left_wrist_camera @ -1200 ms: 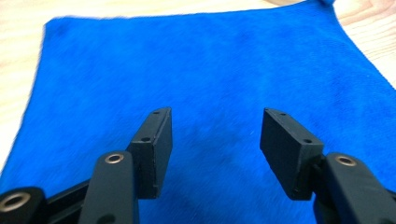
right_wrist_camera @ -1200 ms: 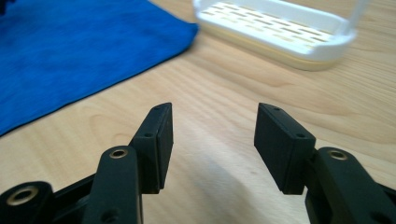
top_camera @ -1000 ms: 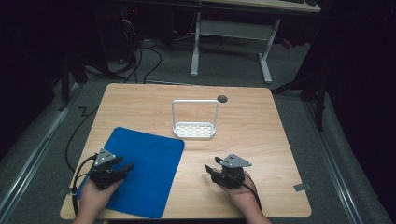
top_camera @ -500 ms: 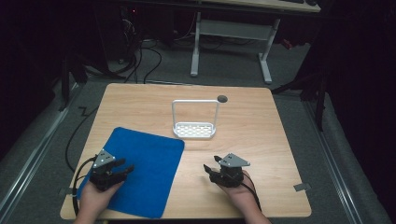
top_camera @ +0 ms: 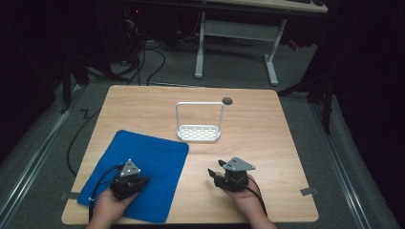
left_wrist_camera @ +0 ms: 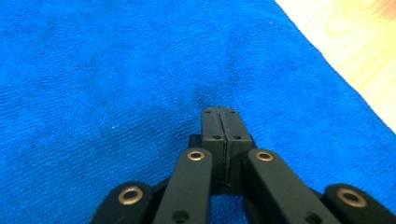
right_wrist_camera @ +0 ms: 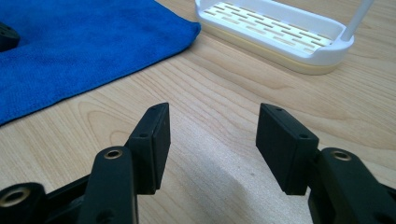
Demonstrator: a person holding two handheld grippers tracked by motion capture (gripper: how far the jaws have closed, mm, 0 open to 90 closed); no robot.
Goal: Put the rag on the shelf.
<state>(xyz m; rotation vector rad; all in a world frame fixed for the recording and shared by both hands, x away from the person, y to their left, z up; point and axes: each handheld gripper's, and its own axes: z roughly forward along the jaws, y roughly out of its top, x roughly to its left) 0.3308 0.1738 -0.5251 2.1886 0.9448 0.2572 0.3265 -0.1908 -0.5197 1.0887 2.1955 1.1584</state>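
A blue cloth (top_camera: 138,169) lies flat on the near left of the wooden table (top_camera: 267,129). My left gripper (top_camera: 139,181) rests over the cloth (left_wrist_camera: 116,70); in the left gripper view its jaws are pressed together with nothing between them, so the left gripper (left_wrist_camera: 219,112) is shut. My right gripper (top_camera: 214,173) sits on bare wood near the front edge. In the right gripper view the right gripper (right_wrist_camera: 212,122) stands open and empty, pointing toward a white slotted rack (right_wrist_camera: 275,32) and the cloth's corner (right_wrist_camera: 93,42).
The white rack (top_camera: 199,134) with its tall hoop handle stands mid-table. A small dark round hole (top_camera: 227,101) lies behind it. Cables trail from both grippers. Beyond the table are a dark floor, cables and a desk frame (top_camera: 236,33).
Both hands shifted only slightly; the cloth and rack stay where they were.
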